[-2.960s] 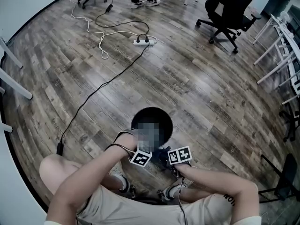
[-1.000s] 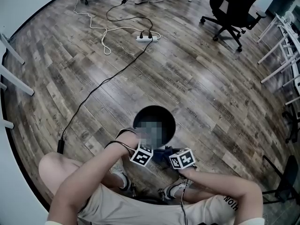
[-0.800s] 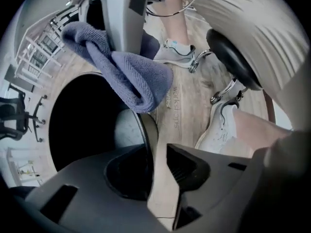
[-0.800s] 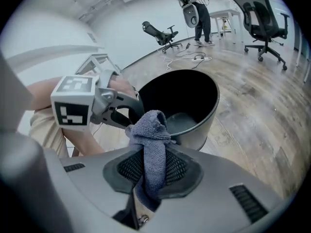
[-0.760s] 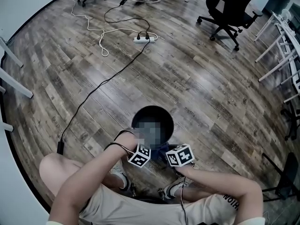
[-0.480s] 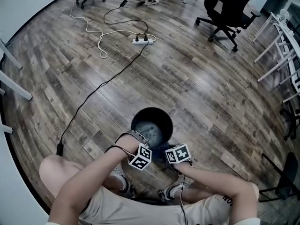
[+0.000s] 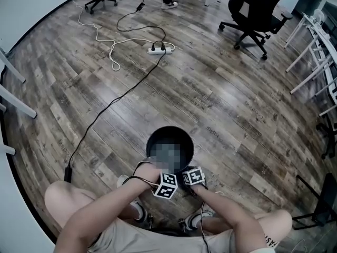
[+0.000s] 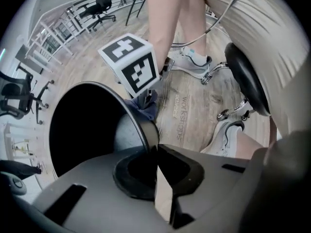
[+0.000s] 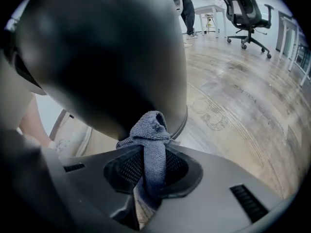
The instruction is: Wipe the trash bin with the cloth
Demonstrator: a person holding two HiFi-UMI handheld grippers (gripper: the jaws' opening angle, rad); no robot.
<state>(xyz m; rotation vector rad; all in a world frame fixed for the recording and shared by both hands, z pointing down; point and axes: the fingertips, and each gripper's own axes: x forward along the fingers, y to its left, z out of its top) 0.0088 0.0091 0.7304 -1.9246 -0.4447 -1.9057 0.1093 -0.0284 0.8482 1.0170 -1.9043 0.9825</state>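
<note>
Left gripper point(image 8: 157, 152), jaws just closed, pinches bin rim point(image 8: 146, 129); right gripper point(image 9: 151, 166) pinches cloth point(image 9: 152, 130).

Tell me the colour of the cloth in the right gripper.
Blue-grey; the cloth shows best in the right gripper view.

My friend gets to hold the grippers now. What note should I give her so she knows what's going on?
Left gripper: its jaws have just been closing, and they pinch the rim of the trash bin.
Right gripper: shut on the cloth, whose bunched end looks pressed to the bin's outer wall, low down.
The bin stands on the floor by the person's feet.
Done: bin steadied, cloth at the wall. How much is wiped does not show.
Left: rub around the outside and the rim.
</note>
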